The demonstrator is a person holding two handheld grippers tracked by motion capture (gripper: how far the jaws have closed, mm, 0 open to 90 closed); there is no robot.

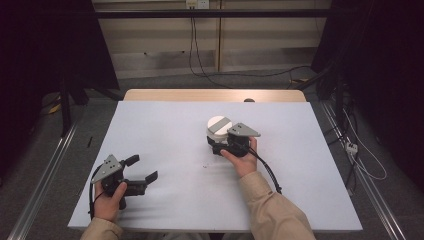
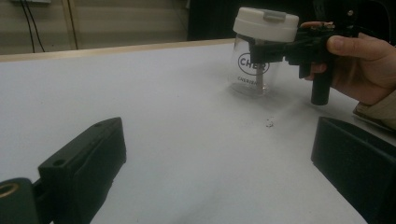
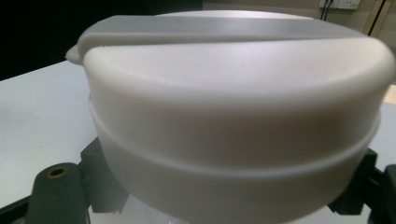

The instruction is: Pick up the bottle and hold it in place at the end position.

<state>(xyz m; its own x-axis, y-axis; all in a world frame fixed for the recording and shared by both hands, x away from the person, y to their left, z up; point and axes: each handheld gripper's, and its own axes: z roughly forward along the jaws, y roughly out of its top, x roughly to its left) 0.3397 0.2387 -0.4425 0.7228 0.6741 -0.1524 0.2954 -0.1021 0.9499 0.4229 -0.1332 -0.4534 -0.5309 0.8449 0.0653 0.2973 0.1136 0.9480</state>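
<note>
A clear jar (image 2: pixel 254 74) with dark print on its side and a white lid (image 1: pixel 219 124) with a grey flap stands right of the middle of the white table (image 1: pixel 165 130). My right gripper (image 1: pixel 218 143) is shut on the jar just under the lid, its black jaws on either side of the neck. Seen from the right gripper view, the lid (image 3: pixel 233 116) is very close, and black jaw parts show at both lower corners. I cannot tell whether the jar's base touches the table. My left gripper (image 1: pixel 141 170) rests near the front left edge, open, with nothing between its jaws.
A small dark speck (image 2: pixel 269 123) lies on the table in front of the jar. The table's wooden back edge (image 1: pixel 215 95) shows behind the white top. Cables trail over the floor beyond and to the right. Metal rails run along both sides.
</note>
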